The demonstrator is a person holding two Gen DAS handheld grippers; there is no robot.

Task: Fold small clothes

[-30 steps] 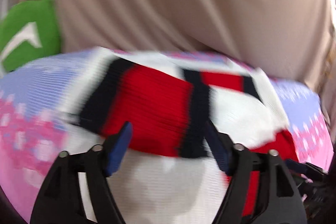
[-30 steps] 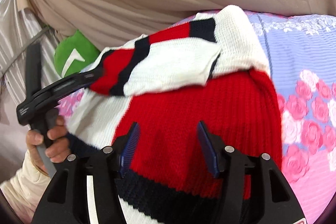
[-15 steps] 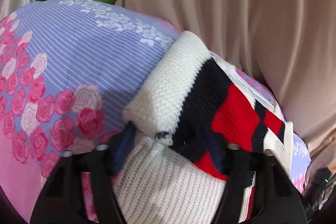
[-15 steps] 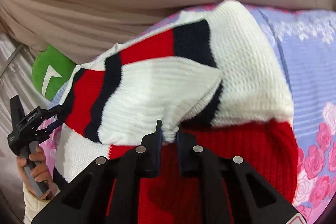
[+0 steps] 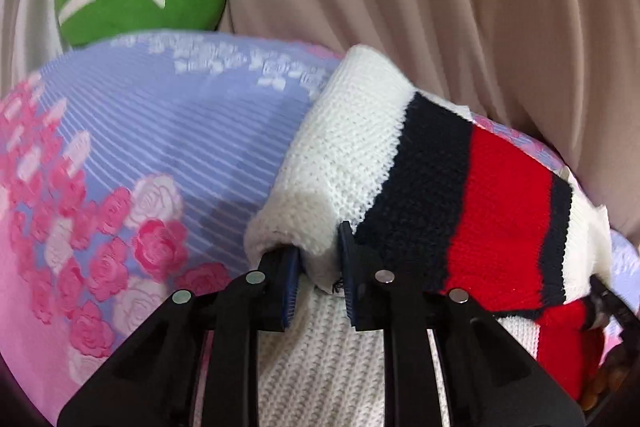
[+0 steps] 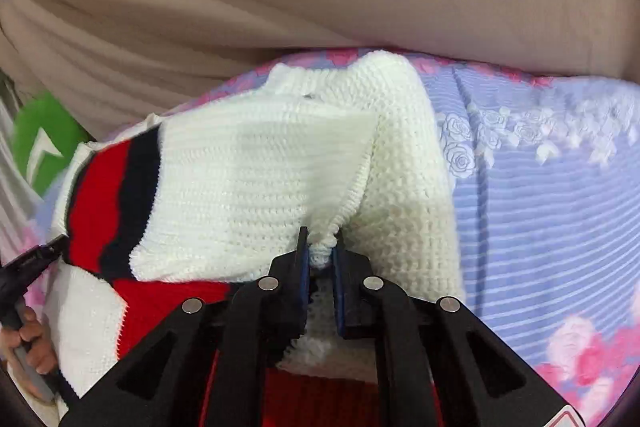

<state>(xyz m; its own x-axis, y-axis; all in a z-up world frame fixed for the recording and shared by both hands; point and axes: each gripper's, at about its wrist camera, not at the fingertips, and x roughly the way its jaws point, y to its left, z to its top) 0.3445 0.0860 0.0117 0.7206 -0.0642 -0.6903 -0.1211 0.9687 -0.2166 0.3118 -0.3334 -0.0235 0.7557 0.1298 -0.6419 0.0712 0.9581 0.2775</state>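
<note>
Knitwear is gripped at both ends: the sweater [image 5: 400, 163], lying on the flowered bed sheet [image 5: 168, 131], is pinched in the just-closed left tool [image 5: 318, 277] and the right tool [image 6: 320, 259]. Both corners should be carried over level, so that the edges are matched.

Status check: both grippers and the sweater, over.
Left gripper just closed, pinching white knit. Right gripper shut on the sweater edge. Sweater partly folded on the floral bedsheet. Nothing in the way.
</note>
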